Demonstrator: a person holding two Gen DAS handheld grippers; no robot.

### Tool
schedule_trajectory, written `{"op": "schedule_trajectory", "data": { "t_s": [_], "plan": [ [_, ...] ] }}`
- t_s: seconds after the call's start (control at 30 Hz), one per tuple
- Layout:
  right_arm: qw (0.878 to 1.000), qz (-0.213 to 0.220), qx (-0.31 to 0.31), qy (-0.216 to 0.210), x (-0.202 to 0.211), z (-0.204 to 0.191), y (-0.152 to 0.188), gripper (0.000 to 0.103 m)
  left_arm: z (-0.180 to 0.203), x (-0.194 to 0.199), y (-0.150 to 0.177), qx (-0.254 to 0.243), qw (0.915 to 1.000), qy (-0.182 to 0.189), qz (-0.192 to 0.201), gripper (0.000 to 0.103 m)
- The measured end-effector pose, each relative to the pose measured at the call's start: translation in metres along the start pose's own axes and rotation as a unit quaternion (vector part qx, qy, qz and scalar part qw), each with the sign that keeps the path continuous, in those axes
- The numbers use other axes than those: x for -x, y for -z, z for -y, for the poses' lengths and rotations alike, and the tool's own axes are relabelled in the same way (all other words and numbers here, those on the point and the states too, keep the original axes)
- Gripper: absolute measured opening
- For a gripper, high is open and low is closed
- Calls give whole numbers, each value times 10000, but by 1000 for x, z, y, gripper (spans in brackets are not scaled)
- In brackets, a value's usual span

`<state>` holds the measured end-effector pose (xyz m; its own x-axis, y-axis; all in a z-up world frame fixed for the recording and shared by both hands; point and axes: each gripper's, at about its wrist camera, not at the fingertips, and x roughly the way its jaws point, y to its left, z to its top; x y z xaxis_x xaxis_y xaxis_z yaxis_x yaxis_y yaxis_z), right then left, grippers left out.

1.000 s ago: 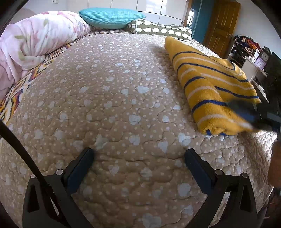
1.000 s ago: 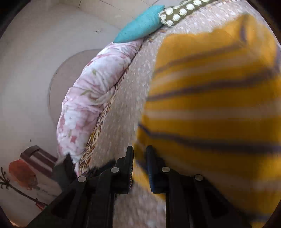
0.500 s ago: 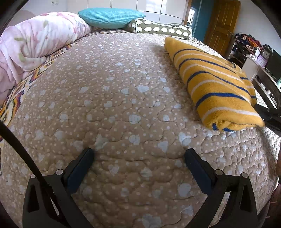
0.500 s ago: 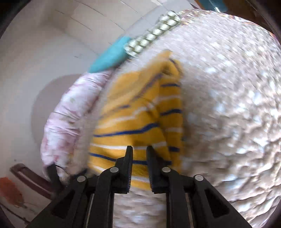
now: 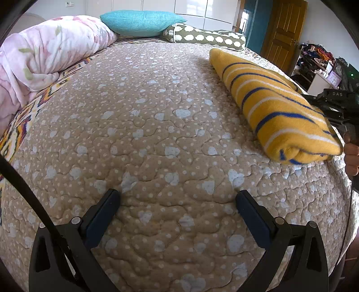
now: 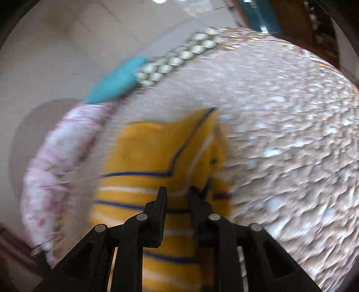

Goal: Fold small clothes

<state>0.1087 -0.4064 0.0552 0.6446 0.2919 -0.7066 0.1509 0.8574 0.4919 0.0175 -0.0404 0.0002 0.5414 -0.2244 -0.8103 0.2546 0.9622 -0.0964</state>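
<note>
A bedroom: the work surface is a bed under a tan quilted bedspread (image 5: 161,134) printed with pale blue shapes, with a pink floral duvet (image 5: 47,56) rolled along its far left side, a turquoise pillow (image 5: 141,21) and a green spotted bolster (image 5: 206,38) at the head, and a wooden door (image 5: 282,31) beyond. The yellow striped garment (image 5: 276,105) lies on the right side of the bed as a long folded bundle, its near end rolled over and close to the bed's edge. A second ago the right gripper (image 6: 177,193) was pinched on that garment and carrying it close to its camera; half a second ago the garment was already down on the bedspread. Now the right gripper's fingers stand slightly apart with nothing between them, and its camera looks down on the garment from just behind its near end; that view is blurred by motion, so whether the fingertips touch the cloth cannot be told. The left gripper (image 5: 177,202) has not moved across the three moments: it hovers low over bare bedspread, its fingers spread wide and empty, well apart from the garment. Judgement: the garment has been released in folded form, so the fold appears complete or nearly so; only tidying or setting aside seems to remain.
</note>
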Motion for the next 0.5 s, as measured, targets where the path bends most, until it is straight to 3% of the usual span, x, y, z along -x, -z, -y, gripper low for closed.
{"op": "schedule_trajectory", "data": {
  "t_s": [0.07,0.13,0.23,0.33,0.4,0.43,0.5],
  "plan": [
    [9998,157,-94,0,13,2,1,15,0,0,0,3,10000,3,2,103],
    [9989,448,-11,103,38,-6,9,26,0,0,0,-1,10000,-2,0,103],
    [9973,663,320,-71,69,-26,32,27,0,0,0,-1,10000,-1,0,103],
    [9968,571,548,-132,76,-32,58,34,1,0,0,-17,10000,-25,-3,103],
    [9969,316,696,194,66,-27,73,36,0,1,0,-17,10000,-19,-3,103],
    [9956,171,743,553,58,-23,79,39,0,1,0,-14,10000,-11,-3,103],
    [9964,233,604,555,63,-17,88,39,1,1,0,-17,10000,-20,-1,103]
  ]
}}
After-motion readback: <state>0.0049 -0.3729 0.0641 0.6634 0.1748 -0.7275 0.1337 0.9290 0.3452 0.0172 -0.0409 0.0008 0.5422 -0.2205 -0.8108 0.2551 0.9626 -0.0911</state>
